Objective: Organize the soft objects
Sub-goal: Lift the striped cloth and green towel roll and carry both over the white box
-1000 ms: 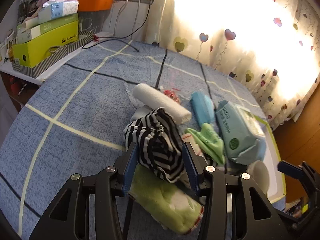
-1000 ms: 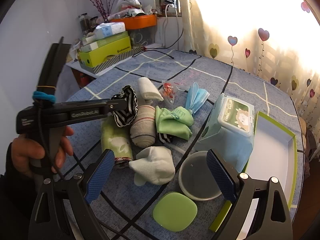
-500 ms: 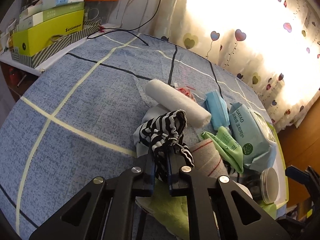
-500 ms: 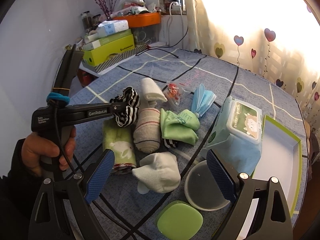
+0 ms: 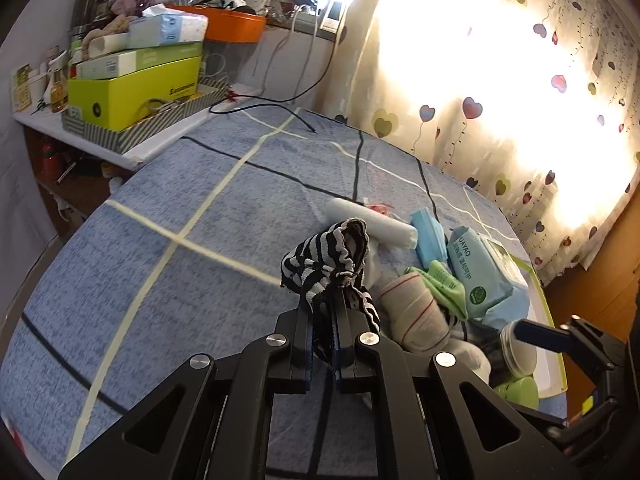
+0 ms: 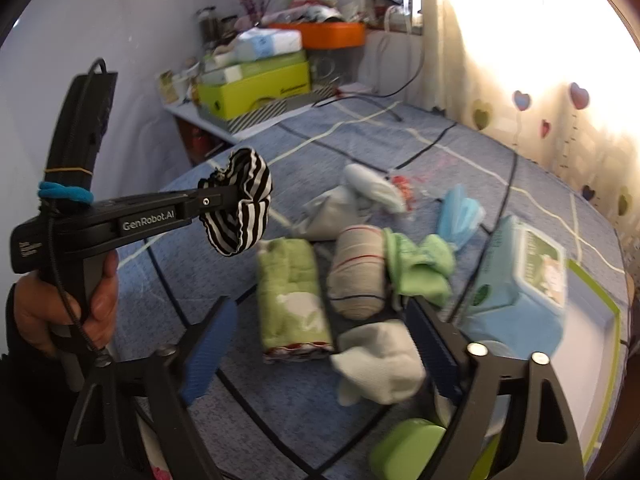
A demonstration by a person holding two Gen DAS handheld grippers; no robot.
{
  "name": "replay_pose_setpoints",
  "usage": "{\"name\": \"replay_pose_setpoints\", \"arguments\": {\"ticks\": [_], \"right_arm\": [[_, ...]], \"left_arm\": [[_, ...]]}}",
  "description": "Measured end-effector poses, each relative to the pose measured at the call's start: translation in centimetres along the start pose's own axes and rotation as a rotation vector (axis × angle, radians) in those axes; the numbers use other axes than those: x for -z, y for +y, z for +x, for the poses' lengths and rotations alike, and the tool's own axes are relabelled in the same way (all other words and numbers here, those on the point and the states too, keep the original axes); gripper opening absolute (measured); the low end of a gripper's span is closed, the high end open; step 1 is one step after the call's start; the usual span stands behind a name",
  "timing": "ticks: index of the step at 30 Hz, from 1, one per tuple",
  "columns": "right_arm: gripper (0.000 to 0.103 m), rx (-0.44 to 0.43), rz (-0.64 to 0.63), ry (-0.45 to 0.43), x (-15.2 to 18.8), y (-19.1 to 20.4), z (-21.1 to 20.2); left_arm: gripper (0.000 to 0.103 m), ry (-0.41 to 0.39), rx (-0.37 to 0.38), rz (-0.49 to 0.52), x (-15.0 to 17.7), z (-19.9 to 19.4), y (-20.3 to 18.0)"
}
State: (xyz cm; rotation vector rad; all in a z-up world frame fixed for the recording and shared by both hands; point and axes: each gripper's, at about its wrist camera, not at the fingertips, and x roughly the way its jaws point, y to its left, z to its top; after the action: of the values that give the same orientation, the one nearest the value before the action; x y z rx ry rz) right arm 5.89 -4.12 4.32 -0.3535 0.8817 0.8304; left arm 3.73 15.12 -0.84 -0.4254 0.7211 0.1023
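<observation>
My right view alone shows my left hand wrapped round its handle, and the green towel; my left view hides both; my left hand-held gripper is clamped on the striped sock, lifted clear of the tabletop and angled downward; my right hand-held gripper is closing, nothing pressed between its pads, the white sock below; bare cloth lies left of the pile; the tray sits at the right edge.

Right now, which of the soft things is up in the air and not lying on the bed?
The black-and-white striped cloth. The left tongs are pinched shut on it and hold it above the blue cover, while the green towel roll and white sock lie flat.
</observation>
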Motion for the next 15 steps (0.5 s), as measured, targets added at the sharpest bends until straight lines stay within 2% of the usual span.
{"name": "replay_pose_setpoints", "arguments": {"ticks": [3, 8, 11, 13, 15], "right_arm": [[0.069, -0.021, -0.038, 0.039, -0.4, 1.3, 1.9], [0.068, -0.031, -0.072, 0.111, -0.7, 2.6, 5.4], [0.064, -0.014, -0.074, 0.159, -0.6, 2.6, 7.5], [0.047, -0.004, -0.073, 0.178, -0.6, 2.7, 8.4], [0.043, 0.004, -0.071, 0.198, -0.4, 2.6, 9.2]], "left_arm": [[0.007, -0.006, -0.007, -0.02, 0.4, -0.7, 1.3], [0.007, -0.002, -0.003, -0.034, 1.0, -1.2, 2.5], [0.007, 0.012, 0.01, -0.039, 1.4, -0.9, 2.8], [0.007, 0.014, 0.017, -0.041, 1.4, -0.8, 2.9], [0.007, 0.013, 0.023, -0.039, 1.4, -0.9, 2.9]]}}
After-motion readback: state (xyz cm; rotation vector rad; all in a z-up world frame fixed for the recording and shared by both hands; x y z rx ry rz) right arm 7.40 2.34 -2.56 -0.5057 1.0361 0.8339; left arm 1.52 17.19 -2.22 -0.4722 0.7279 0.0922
